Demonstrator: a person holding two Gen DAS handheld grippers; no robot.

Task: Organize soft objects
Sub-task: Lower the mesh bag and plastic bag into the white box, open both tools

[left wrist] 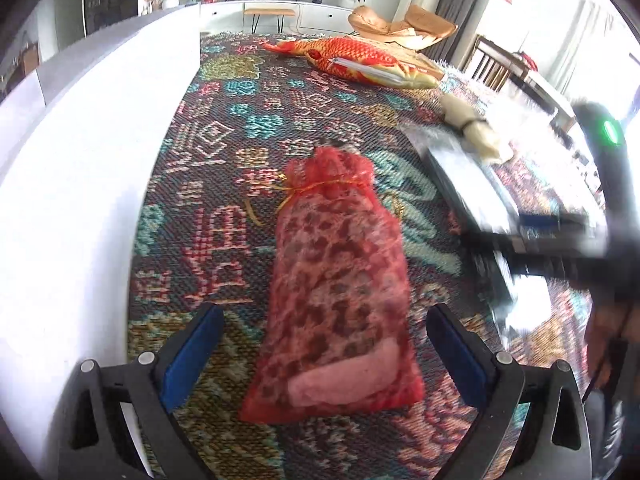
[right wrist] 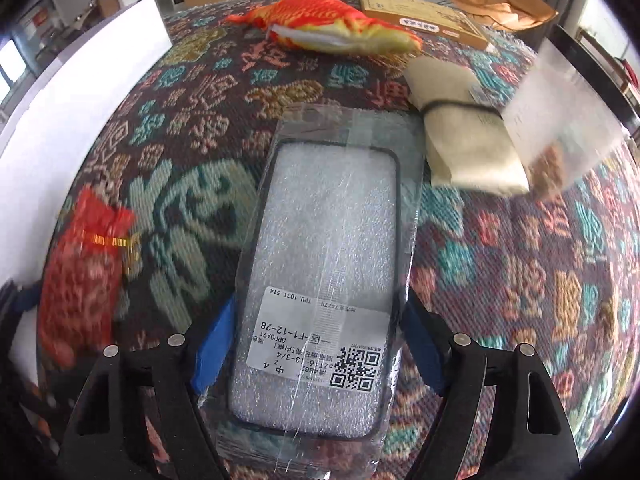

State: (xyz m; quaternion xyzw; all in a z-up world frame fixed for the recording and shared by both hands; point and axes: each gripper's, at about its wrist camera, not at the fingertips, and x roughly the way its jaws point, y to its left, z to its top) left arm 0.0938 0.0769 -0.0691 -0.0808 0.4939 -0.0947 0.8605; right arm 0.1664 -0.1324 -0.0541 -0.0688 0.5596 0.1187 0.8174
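Note:
A red mesh drawstring pouch (left wrist: pixel 332 292) lies on the patterned cloth between the fingers of my left gripper (left wrist: pixel 326 344), which is open around it with a gap on each side. It also shows in the right wrist view (right wrist: pixel 80 276). My right gripper (right wrist: pixel 316 332) is shut on a bagged phone case (right wrist: pixel 324 272) with a white label, its blue pads pressing both long edges. In the left wrist view the case (left wrist: pixel 468 184) and the right gripper's body (left wrist: pixel 612 200) show blurred at the right.
An orange plush fish (right wrist: pixel 332 28) lies at the far side, a brown book (right wrist: pixel 424 20) behind it. A cream cloth roll (right wrist: pixel 464 136) with a black band lies right of the case, next to a clear bag (right wrist: pixel 568 108). A white board (left wrist: pixel 80 160) borders the left.

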